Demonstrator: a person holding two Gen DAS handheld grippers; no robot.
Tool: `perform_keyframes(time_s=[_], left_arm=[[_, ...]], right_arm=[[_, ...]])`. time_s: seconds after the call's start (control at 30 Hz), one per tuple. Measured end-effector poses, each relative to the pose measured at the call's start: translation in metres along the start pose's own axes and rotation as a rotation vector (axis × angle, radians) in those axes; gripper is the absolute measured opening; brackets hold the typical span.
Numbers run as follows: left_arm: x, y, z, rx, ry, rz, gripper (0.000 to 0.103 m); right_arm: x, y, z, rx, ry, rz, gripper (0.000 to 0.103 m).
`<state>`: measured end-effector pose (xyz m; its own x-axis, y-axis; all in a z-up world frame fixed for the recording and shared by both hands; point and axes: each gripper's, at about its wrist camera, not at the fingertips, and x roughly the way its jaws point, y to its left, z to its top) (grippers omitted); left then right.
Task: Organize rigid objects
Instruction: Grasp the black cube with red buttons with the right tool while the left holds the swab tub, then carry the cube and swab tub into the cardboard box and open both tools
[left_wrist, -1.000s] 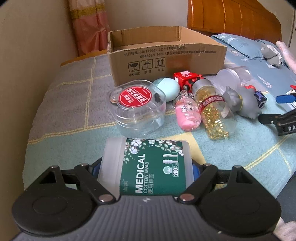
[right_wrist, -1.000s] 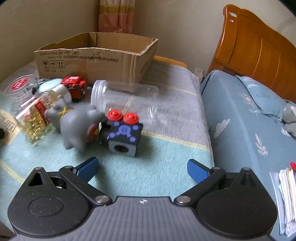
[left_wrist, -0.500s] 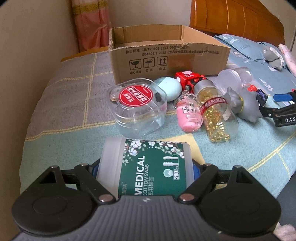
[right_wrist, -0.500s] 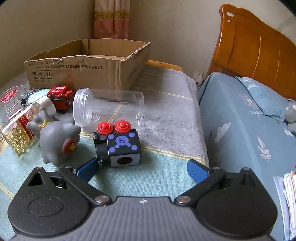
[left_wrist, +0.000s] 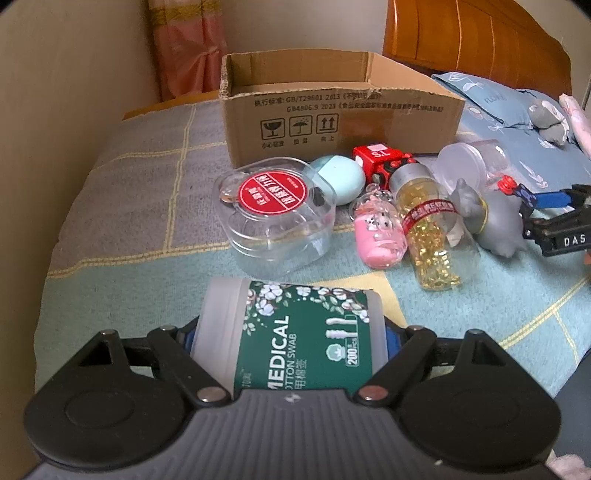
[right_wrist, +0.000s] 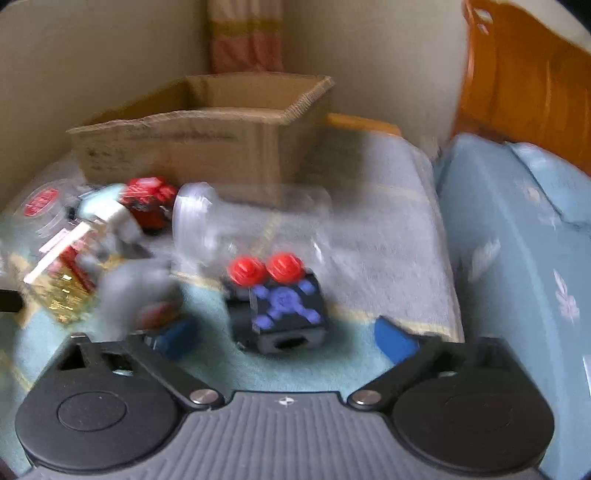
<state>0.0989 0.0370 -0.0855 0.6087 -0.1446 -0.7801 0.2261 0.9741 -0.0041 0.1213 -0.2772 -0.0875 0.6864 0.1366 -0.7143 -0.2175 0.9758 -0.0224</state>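
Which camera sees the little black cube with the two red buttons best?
The right wrist view. The black cube with two red buttons sits close and whole between the open right gripper fingers, though motion blurs it. In the left wrist view only a sliver peeks out behind the grey animal figurine.
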Motion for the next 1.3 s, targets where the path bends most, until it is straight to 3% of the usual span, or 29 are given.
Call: perform_keyframes(time_s=[0.3, 0.6, 0.77, 0.83, 0.93, 1.3], left_arm=[[0.0, 0.0, -0.001, -0.002, -0.004, -0.005, 0.085], [-0.001, 0.001, -0.002, 0.0, -0.01, -0.004, 0.085], [-0.002, 0.0, -0.002, 0.005, -0.013, -0.006, 0.085], [-0.002, 0.0, -0.002, 0.005, -0.015, -0.004, 0.085], [-0.002, -0.001, -0.002, 0.01, -0.019, 0.001, 0.085], [-0.01, -0.002, -0.003, 0.072, 0.004, -0.027, 0.083]], right_arm=[[-0.005, 0.001, -0.009, 0.007, -0.052, -0.002, 0.103], [-0.001, 0.002, 0.0, -0.036, -0.021, 0.032, 0.103], [-0.002, 0.0, 0.01, -0.069, -0.03, 0.073, 0.081], [-0.001, 0.0, 0.014, -0.088, -0.025, 0.068, 0.067], [-0.003, 0.003, 0.014, -0.105, -0.025, 0.069, 0.058], [-0.029, 0.004, 0.013, -0.09, -0.017, 0.043, 0.058]])
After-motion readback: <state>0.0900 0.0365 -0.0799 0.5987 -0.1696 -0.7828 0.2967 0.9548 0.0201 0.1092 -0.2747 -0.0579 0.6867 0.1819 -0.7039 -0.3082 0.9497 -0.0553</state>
